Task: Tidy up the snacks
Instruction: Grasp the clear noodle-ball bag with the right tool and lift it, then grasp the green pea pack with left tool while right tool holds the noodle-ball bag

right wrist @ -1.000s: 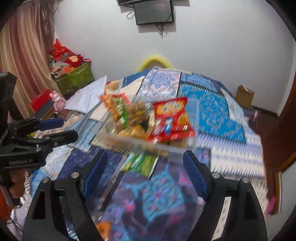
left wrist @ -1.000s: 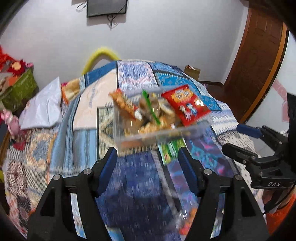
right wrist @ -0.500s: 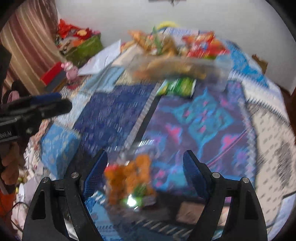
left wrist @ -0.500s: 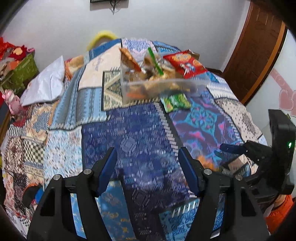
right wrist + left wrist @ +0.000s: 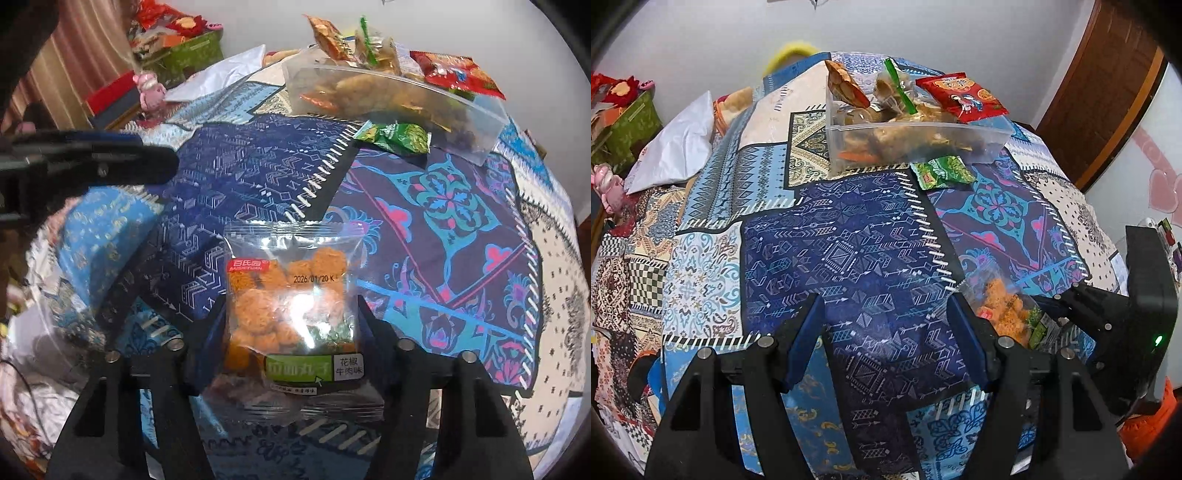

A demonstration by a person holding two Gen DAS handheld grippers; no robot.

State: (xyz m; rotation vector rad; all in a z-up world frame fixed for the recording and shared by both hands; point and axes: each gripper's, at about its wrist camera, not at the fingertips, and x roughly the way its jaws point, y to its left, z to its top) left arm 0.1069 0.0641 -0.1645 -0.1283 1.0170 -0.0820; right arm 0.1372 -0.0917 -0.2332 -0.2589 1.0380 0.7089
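A clear bag of orange snack balls (image 5: 291, 306) lies on the patchwork bedspread between the fingers of my right gripper (image 5: 288, 332), which is open around it. The bag also shows in the left wrist view (image 5: 1004, 306). A clear plastic bin (image 5: 916, 136) full of snack packets stands at the far side of the bed; it also shows in the right wrist view (image 5: 391, 96). A red packet (image 5: 962, 96) sticks out of it. A green packet (image 5: 942, 171) lies in front of the bin. My left gripper (image 5: 886, 343) is open and empty over the blue cloth.
A white pillow (image 5: 676, 144) and a green box (image 5: 624, 129) lie at the far left. A brown door (image 5: 1108, 85) stands at the right. The bedspread (image 5: 849, 251) slopes off at the near edge.
Both grippers have pulled back and down from the bin. The right gripper now straddles the bag of orange snack balls near the bed's front edge.
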